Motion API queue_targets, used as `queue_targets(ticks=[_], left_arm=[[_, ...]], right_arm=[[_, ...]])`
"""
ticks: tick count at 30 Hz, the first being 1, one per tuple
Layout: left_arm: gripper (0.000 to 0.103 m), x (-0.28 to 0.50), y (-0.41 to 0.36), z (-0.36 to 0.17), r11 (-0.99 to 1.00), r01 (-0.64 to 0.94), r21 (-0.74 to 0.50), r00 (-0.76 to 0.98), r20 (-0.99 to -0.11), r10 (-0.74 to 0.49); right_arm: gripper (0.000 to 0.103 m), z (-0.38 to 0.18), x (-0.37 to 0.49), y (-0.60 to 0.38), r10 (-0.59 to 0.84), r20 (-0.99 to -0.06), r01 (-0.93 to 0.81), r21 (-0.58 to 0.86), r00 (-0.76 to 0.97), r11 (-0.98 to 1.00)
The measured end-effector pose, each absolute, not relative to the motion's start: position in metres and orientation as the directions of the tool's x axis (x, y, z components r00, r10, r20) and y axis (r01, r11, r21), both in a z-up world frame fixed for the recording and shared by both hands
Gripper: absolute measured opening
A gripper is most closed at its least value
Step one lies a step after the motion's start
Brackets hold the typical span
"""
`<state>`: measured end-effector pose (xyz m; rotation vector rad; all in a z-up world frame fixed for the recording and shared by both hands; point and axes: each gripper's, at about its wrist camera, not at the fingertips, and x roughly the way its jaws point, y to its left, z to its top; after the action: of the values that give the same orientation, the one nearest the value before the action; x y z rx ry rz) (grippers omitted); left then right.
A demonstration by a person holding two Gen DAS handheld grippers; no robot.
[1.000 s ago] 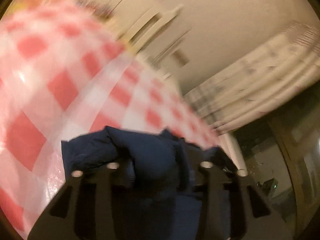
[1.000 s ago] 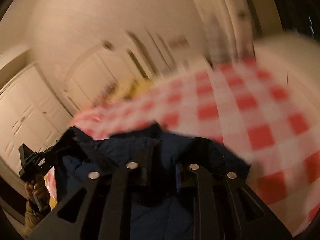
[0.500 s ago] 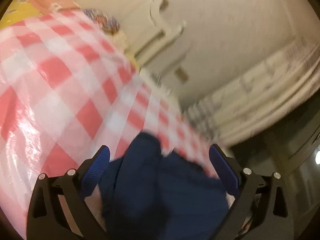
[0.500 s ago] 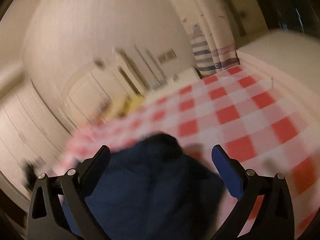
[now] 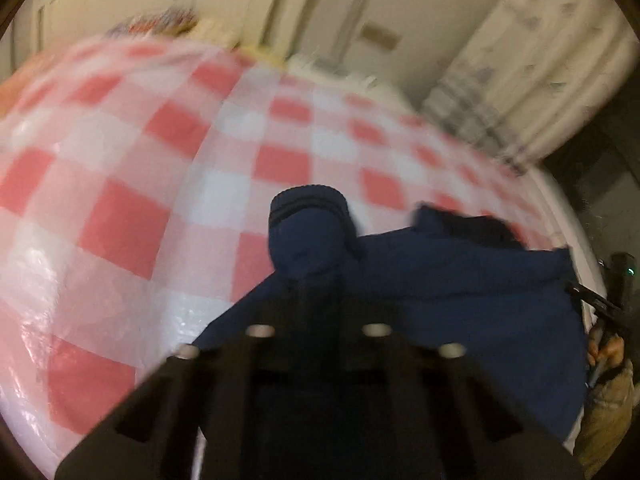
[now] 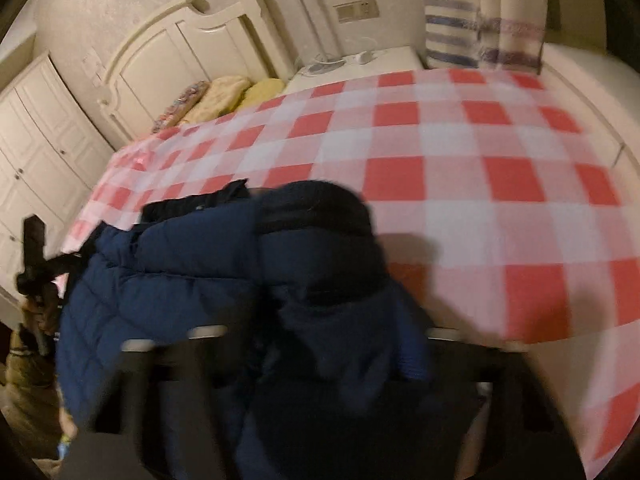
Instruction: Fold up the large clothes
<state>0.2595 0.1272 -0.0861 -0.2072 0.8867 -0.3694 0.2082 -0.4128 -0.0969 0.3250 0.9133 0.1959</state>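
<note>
A navy blue padded jacket [image 5: 460, 304] lies bunched on a red and white checked bed cover [image 5: 120, 200]. In the left wrist view its ribbed cuff [image 5: 308, 208] sticks up just ahead of my left gripper [image 5: 316, 300], whose fingers stand close together on the sleeve. In the right wrist view the jacket [image 6: 168, 280] fills the lower middle, a dark cuff [image 6: 316, 204] on top. My right gripper [image 6: 320, 320] is blurred, its fingers wide on either side of the sleeve.
A cream headboard [image 6: 192, 36] and pillows [image 6: 224, 92] stand at the far end of the bed. A white wardrobe [image 6: 36, 128] is at the left, a striped curtain [image 6: 480, 20] at the right. The other hand-held gripper [image 6: 36, 264] shows at the left edge.
Both grippers opened half a second ago and dropped the jacket. Since then the left has shut again on a sleeve, and both have moved closer to the jacket.
</note>
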Motion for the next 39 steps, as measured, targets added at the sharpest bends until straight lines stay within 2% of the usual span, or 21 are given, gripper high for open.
queue_targets(ticks=[3,8,11,15,16,17,18,19,21,22,24,25,26,28,30,33,36,39], left_arm=[[0.005,0.231,0.127,-0.051,0.909,0.271,-0.318,0.649,-0.637,-0.416],[0.005,0.226,0.118,0.001,0.914,0.276,-0.297,0.718,-0.568,-0.402],[0.005,0.252,0.110,-0.005,0.934,0.219,-0.284,0.711,-0.609,-0.352],[0.007,0.296,0.100,-0.062,0.955,0.134,-0.266,0.639,-0.713,-0.288],[0.011,0.304,0.099,-0.078,0.960,0.118,-0.255,0.616,-0.739,-0.272],[0.024,0.312,0.095,-0.106,0.976,0.087,-0.200,0.578,-0.788,-0.213],[0.029,0.315,0.097,-0.119,0.978,0.064,-0.199,0.555,-0.807,-0.200],[0.033,0.316,0.101,-0.124,0.975,0.047,-0.216,0.551,-0.809,-0.206],[0.044,0.314,0.106,-0.119,0.978,0.025,-0.206,0.563,-0.806,-0.184],[0.056,0.313,0.108,-0.114,0.985,0.007,-0.174,0.575,-0.805,-0.146],[0.066,0.301,0.112,-0.089,0.992,-0.017,-0.127,0.655,-0.751,-0.085],[0.075,0.295,0.114,-0.075,0.992,-0.031,-0.122,0.693,-0.718,-0.067],[0.079,0.289,0.114,-0.062,0.992,-0.035,-0.122,0.723,-0.688,-0.059],[0.080,0.279,0.101,-0.033,0.993,0.004,-0.119,0.767,-0.637,-0.079],[0.082,0.273,0.077,-0.012,0.996,0.047,-0.077,0.778,-0.623,-0.085],[0.091,0.260,0.009,0.006,0.987,0.143,0.073,0.800,-0.596,-0.072],[0.092,0.265,-0.043,-0.005,0.967,0.192,0.169,0.785,-0.618,-0.048],[0.092,0.279,-0.068,-0.025,0.959,0.206,0.193,0.747,-0.664,-0.027]], right_arm=[[0.017,-0.070,0.182,-0.401,0.285,-0.683,-0.066,0.328,0.672,0.942],[0.015,-0.004,0.155,-0.389,0.242,-0.578,-0.082,0.288,0.779,0.954],[0.015,0.010,0.170,-0.390,0.198,-0.577,-0.041,0.272,0.792,0.961],[0.015,-0.023,0.208,-0.397,0.136,-0.667,0.055,0.257,0.733,0.965],[0.015,-0.044,0.220,-0.397,0.106,-0.712,0.086,0.228,0.694,0.970],[0.016,-0.065,0.227,-0.397,0.090,-0.751,0.109,0.212,0.654,0.971],[0.018,-0.090,0.234,-0.398,0.098,-0.794,0.132,0.219,0.600,0.967],[0.018,-0.105,0.236,-0.401,0.114,-0.811,0.147,0.239,0.574,0.960],[0.022,-0.112,0.230,-0.410,0.131,-0.787,0.176,0.292,0.603,0.940],[0.023,-0.111,0.229,-0.415,0.134,-0.793,0.189,0.300,0.595,0.935],[0.023,-0.103,0.227,-0.420,0.136,-0.806,0.208,0.305,0.576,0.929],[0.023,-0.091,0.223,-0.423,0.127,-0.800,0.224,0.311,0.587,0.924],[0.024,-0.080,0.219,-0.423,0.113,-0.786,0.225,0.307,0.608,0.925],[0.024,-0.054,0.212,-0.417,0.094,-0.746,0.197,0.293,0.660,0.936],[0.024,-0.026,0.213,-0.396,0.108,-0.706,0.134,0.279,0.700,0.951],[0.024,-0.006,0.221,-0.342,0.120,-0.684,0.025,0.198,0.720,0.980],[0.023,-0.013,0.240,-0.287,0.088,-0.706,-0.043,0.082,0.703,0.996],[0.023,-0.033,0.256,-0.261,0.098,-0.751,-0.064,0.074,0.653,0.995]])
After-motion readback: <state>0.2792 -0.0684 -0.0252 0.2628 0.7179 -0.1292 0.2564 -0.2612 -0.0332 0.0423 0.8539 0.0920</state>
